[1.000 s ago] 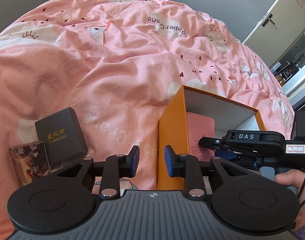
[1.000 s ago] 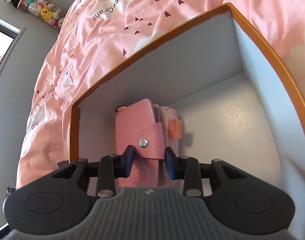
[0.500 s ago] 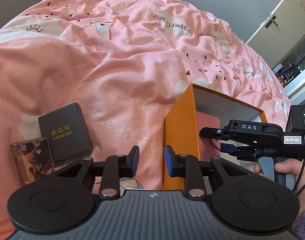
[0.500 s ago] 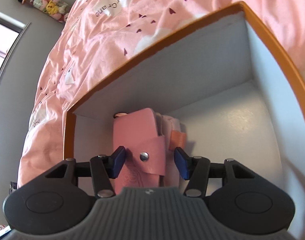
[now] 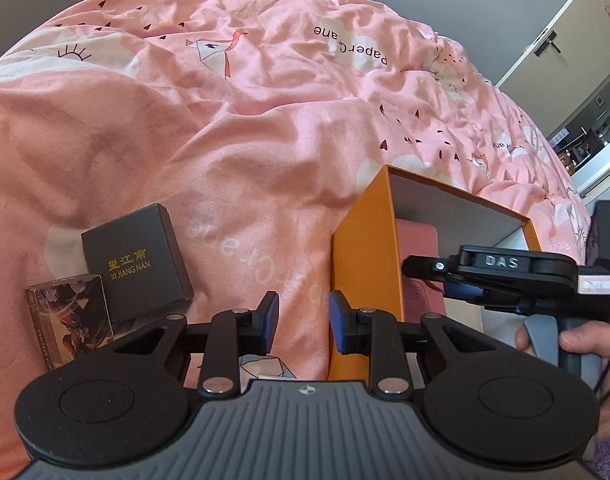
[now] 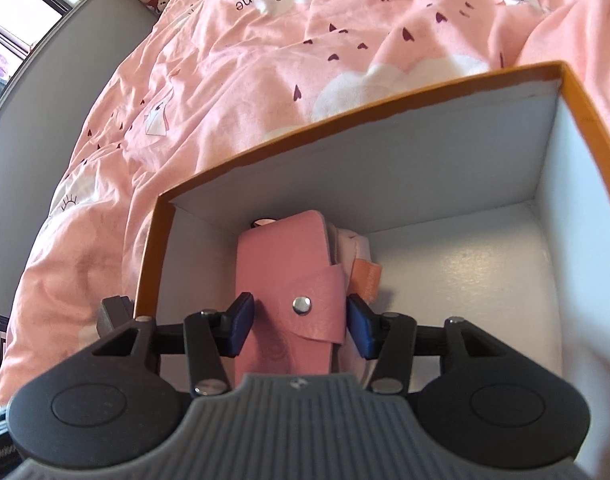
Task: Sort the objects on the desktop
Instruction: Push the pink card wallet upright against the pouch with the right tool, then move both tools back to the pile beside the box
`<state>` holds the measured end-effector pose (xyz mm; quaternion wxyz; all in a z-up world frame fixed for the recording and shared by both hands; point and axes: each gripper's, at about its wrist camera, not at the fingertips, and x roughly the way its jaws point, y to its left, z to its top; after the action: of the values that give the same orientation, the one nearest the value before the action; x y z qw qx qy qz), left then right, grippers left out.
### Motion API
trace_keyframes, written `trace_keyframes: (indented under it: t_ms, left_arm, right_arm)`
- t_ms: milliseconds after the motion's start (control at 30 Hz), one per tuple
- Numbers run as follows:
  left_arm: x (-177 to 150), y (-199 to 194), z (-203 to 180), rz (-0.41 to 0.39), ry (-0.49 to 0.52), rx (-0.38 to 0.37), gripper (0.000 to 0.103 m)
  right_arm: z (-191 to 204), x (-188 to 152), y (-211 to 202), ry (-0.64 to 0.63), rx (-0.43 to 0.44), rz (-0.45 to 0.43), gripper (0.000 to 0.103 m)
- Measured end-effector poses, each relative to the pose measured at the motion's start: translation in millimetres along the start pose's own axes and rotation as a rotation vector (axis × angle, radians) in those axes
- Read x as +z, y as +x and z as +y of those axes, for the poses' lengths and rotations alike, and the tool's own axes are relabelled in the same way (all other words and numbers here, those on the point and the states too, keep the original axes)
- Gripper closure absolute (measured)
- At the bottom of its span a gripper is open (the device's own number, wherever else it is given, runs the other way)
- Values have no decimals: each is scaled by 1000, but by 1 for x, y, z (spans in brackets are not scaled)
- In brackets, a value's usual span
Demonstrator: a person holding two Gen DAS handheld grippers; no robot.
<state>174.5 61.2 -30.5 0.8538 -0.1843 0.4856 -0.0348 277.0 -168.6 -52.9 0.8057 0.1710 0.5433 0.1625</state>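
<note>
Now right tongs (image 6: 300, 330) newly parted, off the pink wallet (image 6: 289, 264); left tongs (image 5: 304, 322) ajar, empty.

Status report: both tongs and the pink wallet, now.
Right tongs just opened, pads clear of pink wallet, which sits inside orange box. Left tongs empty beside box. Nothing in the way.

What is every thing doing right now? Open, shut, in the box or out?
Orange box: open on top, sitting on the bed cover.
Pink wallet: snapped shut, inside the orange box against a wall.
Right gripper: open, jaws just widened, either side of the wallet, not pressing it.
Left gripper: partly open, holding nothing.
Black box: shut, outside on the cover.
Card pack: shut, beside the black box.
</note>
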Motion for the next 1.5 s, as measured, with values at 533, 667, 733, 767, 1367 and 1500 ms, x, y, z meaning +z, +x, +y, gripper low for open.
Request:
trace_keyframes:
  t_ms: [533,667,733,767,1367,1500]
  left_arm:
    - [-2,-19,7,-10,-1,42,73]
    - [-4,-35,12,-19,10,66,73]
    - [-7,-45,16,-24,10,80,73]
    - [-8,-50,19,-25,5,90,73]
    - [-55,-110,80,-13,-70,215,73]
    - [-62,-111,92,-16,-97,216,73]
  right_arm:
    - [6,-11,-5,-9,-39,-21,72]
    - [5,-14,-12,-12,-37,-40,71]
    - [11,-16,-21,-42,-51,-68,69]
    - [14,-19,-27,-61,-51,-83,67]
    - [159,-100,-39,-589,127,39,65]
    - [175,-122,-24,-665,107,121,58]
